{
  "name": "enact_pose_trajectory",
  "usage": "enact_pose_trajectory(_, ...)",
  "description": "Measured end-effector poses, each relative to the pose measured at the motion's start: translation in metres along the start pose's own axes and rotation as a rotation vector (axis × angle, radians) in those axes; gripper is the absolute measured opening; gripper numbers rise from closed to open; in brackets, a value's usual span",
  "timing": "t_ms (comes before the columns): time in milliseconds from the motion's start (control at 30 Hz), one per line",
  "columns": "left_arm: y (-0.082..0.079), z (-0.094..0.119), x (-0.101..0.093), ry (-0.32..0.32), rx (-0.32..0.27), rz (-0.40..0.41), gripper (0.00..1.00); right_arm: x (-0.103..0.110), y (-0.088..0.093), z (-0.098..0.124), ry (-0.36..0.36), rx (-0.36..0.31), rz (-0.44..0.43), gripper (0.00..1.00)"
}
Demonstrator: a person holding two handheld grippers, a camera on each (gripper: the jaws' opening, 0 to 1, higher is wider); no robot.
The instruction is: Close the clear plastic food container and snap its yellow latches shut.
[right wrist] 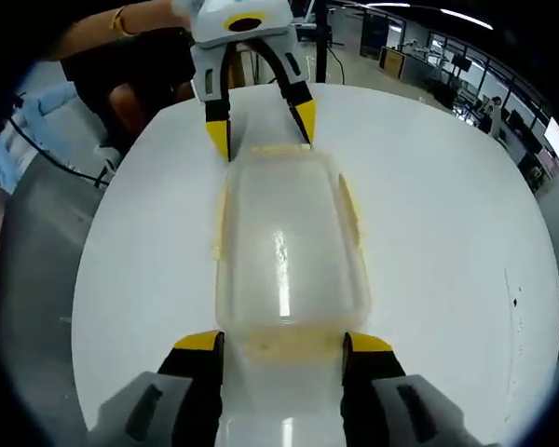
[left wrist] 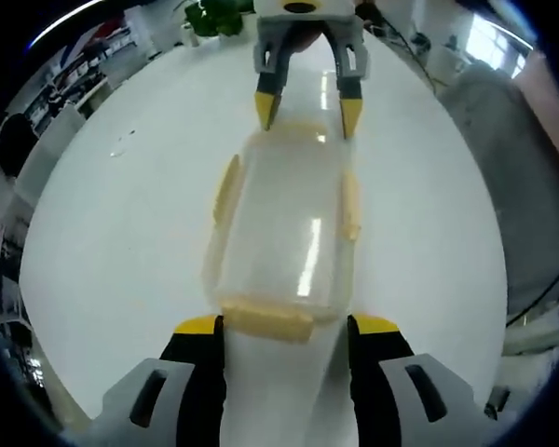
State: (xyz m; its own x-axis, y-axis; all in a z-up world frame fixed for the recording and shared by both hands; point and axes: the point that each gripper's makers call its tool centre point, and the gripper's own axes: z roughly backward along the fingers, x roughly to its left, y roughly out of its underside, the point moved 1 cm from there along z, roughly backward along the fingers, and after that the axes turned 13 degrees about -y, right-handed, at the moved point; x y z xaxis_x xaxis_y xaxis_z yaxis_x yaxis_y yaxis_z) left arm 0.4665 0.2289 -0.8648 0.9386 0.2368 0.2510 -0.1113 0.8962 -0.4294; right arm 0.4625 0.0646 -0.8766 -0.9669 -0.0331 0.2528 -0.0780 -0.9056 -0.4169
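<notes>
The clear plastic container (left wrist: 284, 223) lies lengthwise on the white table (left wrist: 121, 233) with its lid resting on top. Yellow latches show on its long sides (left wrist: 226, 186) (left wrist: 351, 205) and at both ends. My left gripper (left wrist: 285, 326) is open, its jaws on either side of the near end latch (left wrist: 265, 321). My right gripper (left wrist: 307, 116) is open at the far end. In the right gripper view, the container (right wrist: 284, 251) runs from my right gripper (right wrist: 282, 342), astride the end latch (right wrist: 284, 346), to the left gripper (right wrist: 261, 130). I cannot tell whether the side latches (right wrist: 221, 223) are snapped.
The round white table (right wrist: 447, 233) has bare room on both sides of the container. A person's arm with a bracelet (right wrist: 121, 19) is at the table's far edge. A green plant (left wrist: 214, 14) and a grey seat (left wrist: 512, 140) stand beyond the rim.
</notes>
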Motion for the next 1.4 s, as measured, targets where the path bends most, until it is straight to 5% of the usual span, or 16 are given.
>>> enact_pose_trajectory(833, 0.0026, -0.0069, 0.0073, 0.010, 0.019, -0.061, 0.38, -0.0060, 0.0029, 0.0020, -0.014, 0.022, 0.028, 0.38)
enact_pose_trajectory(1400, 0.0006, -0.0087, 0.0061, 0.055, 0.036, -0.059, 0.39, -0.0060, 0.0051, 0.0014, 0.014, 0.066, 0.060, 0.38)
